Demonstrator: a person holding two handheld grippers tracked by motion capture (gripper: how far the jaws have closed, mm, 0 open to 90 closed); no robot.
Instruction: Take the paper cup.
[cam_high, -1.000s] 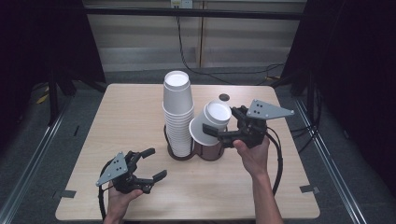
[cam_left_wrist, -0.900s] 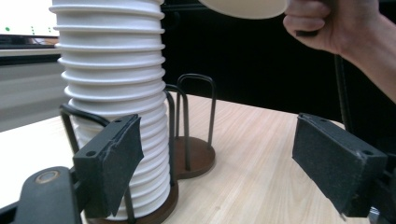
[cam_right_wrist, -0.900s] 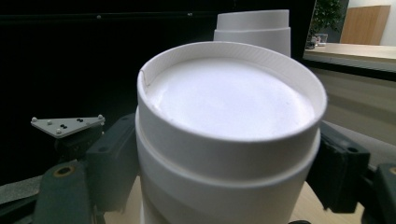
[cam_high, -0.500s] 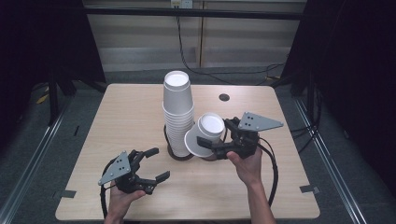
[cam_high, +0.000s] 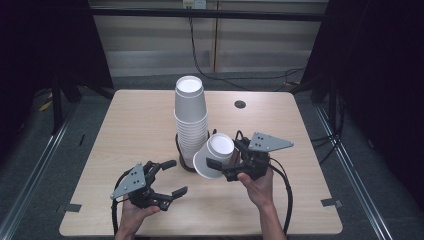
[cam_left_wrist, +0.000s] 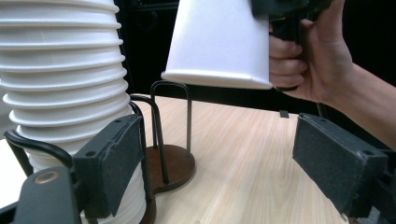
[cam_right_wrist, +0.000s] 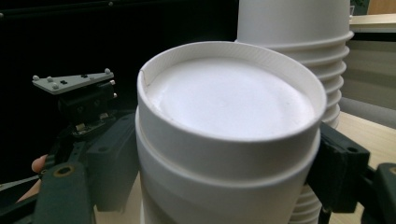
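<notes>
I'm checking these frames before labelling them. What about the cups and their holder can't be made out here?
- Whether the held white paper cup is one cup or two nested: a seam shows in the right gripper view, but its lower part is cut off by the bottom edge.
- Exact count of the tall stack of white paper cups: rims too fine in the high view, top cropped in the left gripper view.
- Black wire cup holder: its base is partly hidden behind the stack.

Even overhead light brightens the table (cam_high: 150, 125) against dark surroundings; the near cup (cam_right_wrist: 229, 140) looks soft and slightly blurred.
</notes>
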